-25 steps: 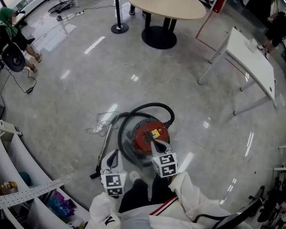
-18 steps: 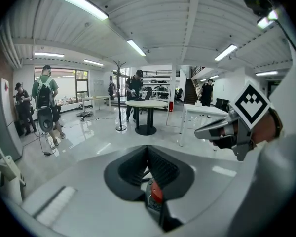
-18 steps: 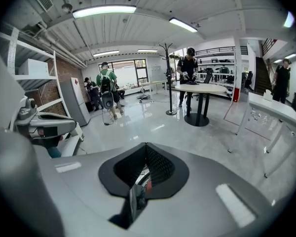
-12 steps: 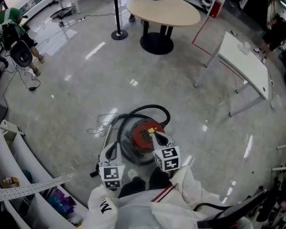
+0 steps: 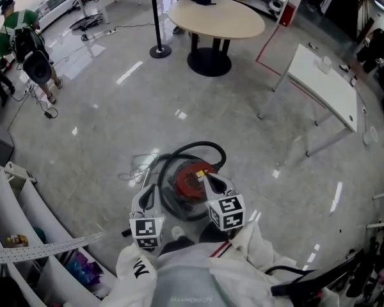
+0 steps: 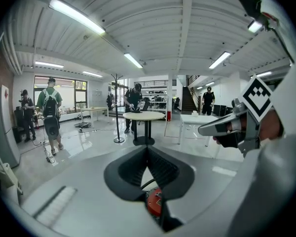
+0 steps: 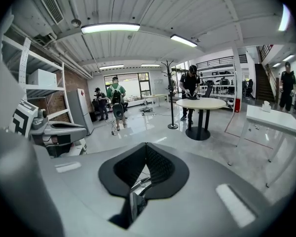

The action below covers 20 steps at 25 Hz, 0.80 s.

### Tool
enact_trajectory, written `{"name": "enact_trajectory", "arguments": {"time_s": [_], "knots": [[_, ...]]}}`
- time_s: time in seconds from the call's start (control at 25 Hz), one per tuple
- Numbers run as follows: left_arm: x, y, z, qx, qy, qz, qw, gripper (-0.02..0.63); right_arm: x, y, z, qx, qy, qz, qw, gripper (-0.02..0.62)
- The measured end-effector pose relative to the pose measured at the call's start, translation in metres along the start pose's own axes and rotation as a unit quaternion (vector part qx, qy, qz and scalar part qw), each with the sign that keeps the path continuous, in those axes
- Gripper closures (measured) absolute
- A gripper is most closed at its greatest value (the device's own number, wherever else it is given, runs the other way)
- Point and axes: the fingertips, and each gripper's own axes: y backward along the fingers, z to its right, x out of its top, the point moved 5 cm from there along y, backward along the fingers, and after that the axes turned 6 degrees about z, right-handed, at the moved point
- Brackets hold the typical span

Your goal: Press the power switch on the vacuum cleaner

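Right gripper [image 5: 207,178] rightward over vacuum cleaner [image 5: 185,183]

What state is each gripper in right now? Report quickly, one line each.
Left gripper: shut, holding nothing.
Right gripper: shut, holding nothing.

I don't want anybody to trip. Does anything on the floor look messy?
Yes. A pale cord lies in a loose tangle on the floor left of the red vacuum cleaner, whose black hose curls round it. Nothing looks spilled or broken.
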Motion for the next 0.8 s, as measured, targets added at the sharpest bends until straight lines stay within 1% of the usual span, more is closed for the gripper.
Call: {"name": "enact_trajectory", "arguments": {"time_s": [0.16,0.32,0.52,0.68,0.8], "knots": [[0.008,0.001,0.002,0.000,0.000,0.011,0.9999,0.606,0.013,0.004,0.003,0.001,0.004,0.013,1.000,0.594],[0.007,0.004,0.003,-0.004,-0.001,0.014,0.9999,0.606,0.017,0.007,0.004,-0.004,0.007,0.020,1.000,0.594],[0.006,0.008,-0.001,-0.016,-0.005,0.017,0.9997,0.606,0.020,0.011,-0.002,-0.019,0.005,0.028,0.999,0.594],[0.001,0.016,-0.004,-0.032,-0.008,0.017,0.9993,0.606,0.012,0.015,-0.012,-0.033,-0.003,0.025,0.999,0.594],[0.004,0.021,-0.003,-0.049,-0.019,0.023,0.9984,0.606,0.010,0.021,-0.020,-0.041,-0.003,0.026,0.999,0.594]]}}
